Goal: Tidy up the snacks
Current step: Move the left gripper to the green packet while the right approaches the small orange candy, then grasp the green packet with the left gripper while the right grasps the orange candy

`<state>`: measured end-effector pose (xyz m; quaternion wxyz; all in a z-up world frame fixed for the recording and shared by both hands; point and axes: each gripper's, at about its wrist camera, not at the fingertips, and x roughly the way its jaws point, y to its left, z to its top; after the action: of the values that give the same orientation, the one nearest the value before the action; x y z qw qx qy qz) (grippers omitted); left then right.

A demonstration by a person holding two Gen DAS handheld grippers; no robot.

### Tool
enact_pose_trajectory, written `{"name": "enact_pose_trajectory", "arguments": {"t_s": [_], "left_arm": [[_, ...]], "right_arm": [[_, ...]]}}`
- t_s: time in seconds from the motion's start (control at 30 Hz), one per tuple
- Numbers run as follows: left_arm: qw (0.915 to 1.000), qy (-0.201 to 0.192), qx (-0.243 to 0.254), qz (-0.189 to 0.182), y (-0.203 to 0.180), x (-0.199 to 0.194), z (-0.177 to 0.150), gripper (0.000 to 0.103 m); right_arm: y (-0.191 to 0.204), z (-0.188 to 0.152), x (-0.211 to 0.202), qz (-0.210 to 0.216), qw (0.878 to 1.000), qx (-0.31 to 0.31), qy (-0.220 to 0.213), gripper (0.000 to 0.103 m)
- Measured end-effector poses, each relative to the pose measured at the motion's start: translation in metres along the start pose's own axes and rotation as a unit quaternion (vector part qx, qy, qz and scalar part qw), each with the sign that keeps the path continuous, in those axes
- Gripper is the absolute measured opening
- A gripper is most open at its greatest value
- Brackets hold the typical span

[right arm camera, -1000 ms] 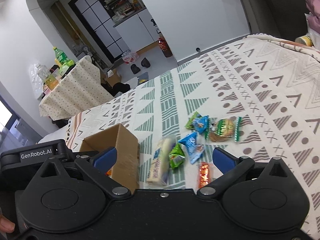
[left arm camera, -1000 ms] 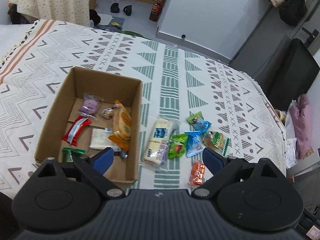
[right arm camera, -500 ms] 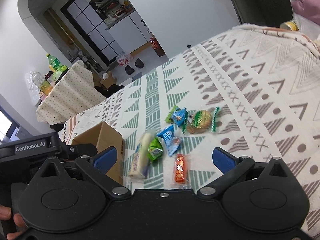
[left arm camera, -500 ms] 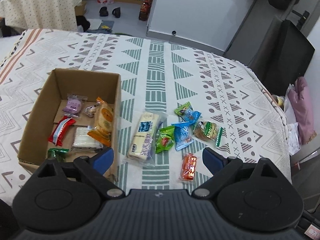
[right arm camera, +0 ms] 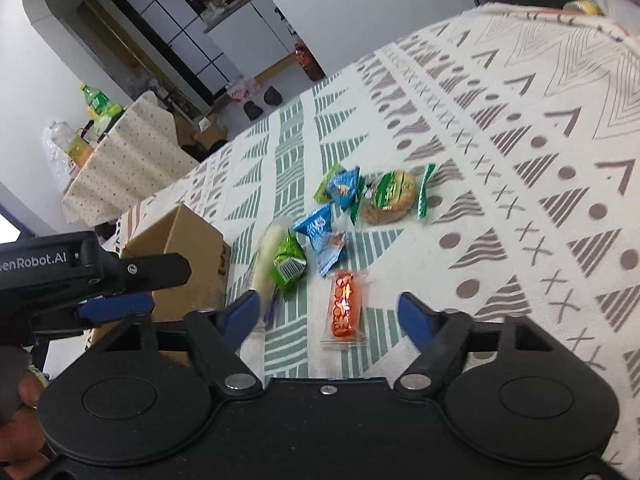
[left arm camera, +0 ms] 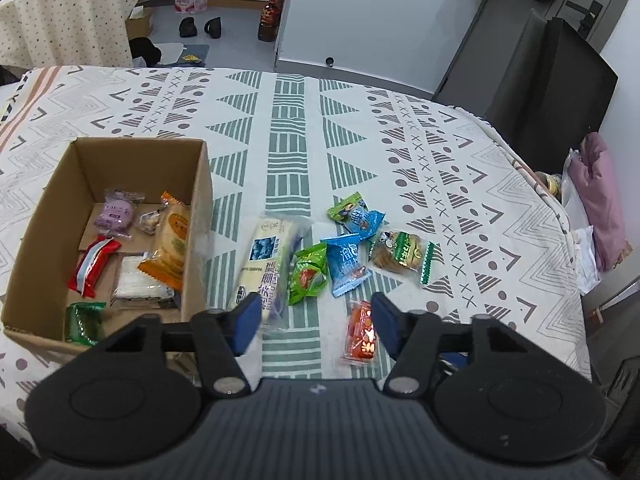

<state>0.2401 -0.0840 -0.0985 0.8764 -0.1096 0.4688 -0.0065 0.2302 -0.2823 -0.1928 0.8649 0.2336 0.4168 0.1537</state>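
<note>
A patterned cloth (left arm camera: 400,128) is spread over the work surface. Beyond it, a second table under a dotted cloth (left arm camera: 68,16) is seen, with green bottles (right arm camera: 98,104) standing on it. On the floor a pair of dark shoes (left arm camera: 200,27), a brown bottle (left arm camera: 269,24) against the white wall and a pack of water bottles (left arm camera: 187,0) are found. A black chair (left arm camera: 552,92) is placed at the right edge, with a pink bundle (left arm camera: 600,200) just beside it.
</note>
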Motion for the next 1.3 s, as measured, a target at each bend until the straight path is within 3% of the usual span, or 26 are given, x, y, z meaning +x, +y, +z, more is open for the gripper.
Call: {"name": "enact_pose_trajectory", "arguments": {"t_s": [0.23, 0.5, 0.77, 0.9, 0.93, 1.3], "left_arm": [[0.9998, 0.010, 0.015, 0.008, -0.006, 0.021, 0.002, 0.040], [0.9995, 0.017, 0.026, 0.010, -0.008, 0.056, 0.002, 0.029], [0.9990, 0.037, 0.022, 0.013, -0.009, 0.085, 0.006, 0.029], [0.9983, 0.047, 0.030, 0.017, -0.011, 0.098, 0.007, 0.029], [0.9982, 0.049, 0.031, 0.017, -0.012, 0.100, 0.007, 0.029], [0.9960, 0.049, 0.055, 0.050, -0.021, 0.127, 0.014, 0.033]], "right_arm": [[-0.010, 0.002, 0.019, -0.008, 1.000, 0.024, 0.015, 0.054], [-0.009, 0.002, 0.043, 0.001, 0.999, 0.017, 0.030, 0.046], [-0.011, 0.000, 0.061, -0.009, 0.998, 0.016, 0.056, 0.042], [-0.017, 0.001, 0.069, -0.009, 0.998, 0.017, 0.065, 0.021], [-0.019, 0.001, 0.069, -0.008, 0.998, 0.018, 0.065, 0.020], [-0.033, 0.009, 0.063, -0.035, 0.998, 0.038, 0.028, 0.018]]}}
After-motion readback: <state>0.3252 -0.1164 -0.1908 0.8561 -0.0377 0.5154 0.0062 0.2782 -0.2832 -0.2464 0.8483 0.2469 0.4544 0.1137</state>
